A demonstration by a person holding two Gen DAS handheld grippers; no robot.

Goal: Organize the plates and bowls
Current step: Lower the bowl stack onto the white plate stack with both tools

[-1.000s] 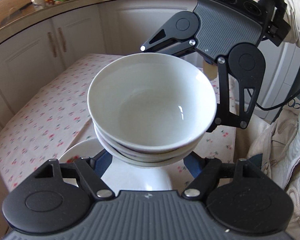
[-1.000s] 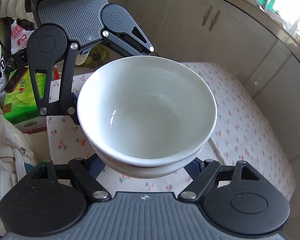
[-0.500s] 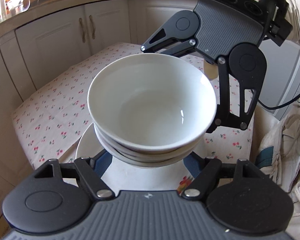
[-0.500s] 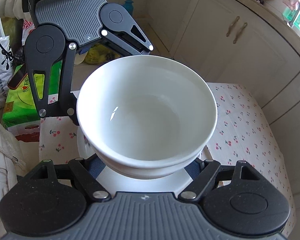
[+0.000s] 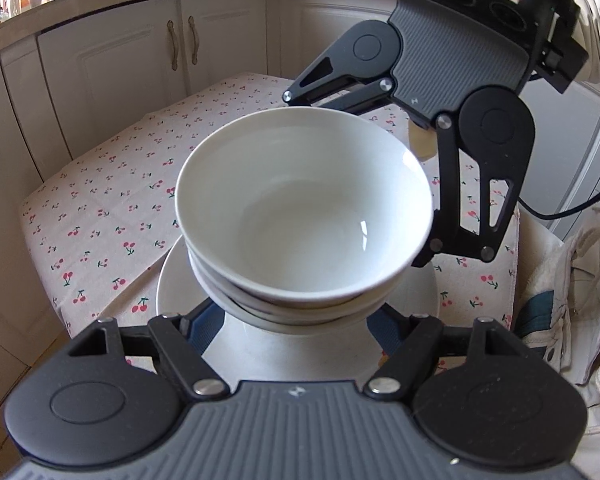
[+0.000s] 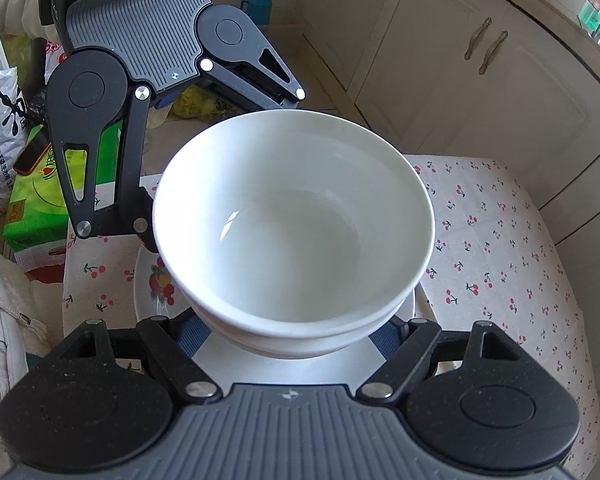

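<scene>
A stack of nested white bowls [image 5: 304, 216] fills the middle of both views. My left gripper [image 5: 296, 322] is shut on the stack's lower part from the near side, blue pads against it. From the opposite side my right gripper [image 6: 300, 336] is likewise shut on the bowl stack [image 6: 296, 236]. Directly beneath lies a white plate [image 5: 176, 280] with a fruit print [image 6: 160, 284], on the cherry-print tablecloth [image 5: 112, 200]. Whether the stack's base touches the plate I cannot tell.
Cream cabinets [image 5: 140, 60] stand close behind the small table, with jars on the counter above. A green box [image 6: 36, 208] and printed bags sit beyond one table edge. The person's pale jacket [image 5: 580, 280] is at the other side. A teal bottle [image 6: 260, 4] stands on the floor.
Both grippers carried the bowl stack sideways and slightly down together. The plate, earlier only peeking out at the lower left, now lies centred under the stack.
</scene>
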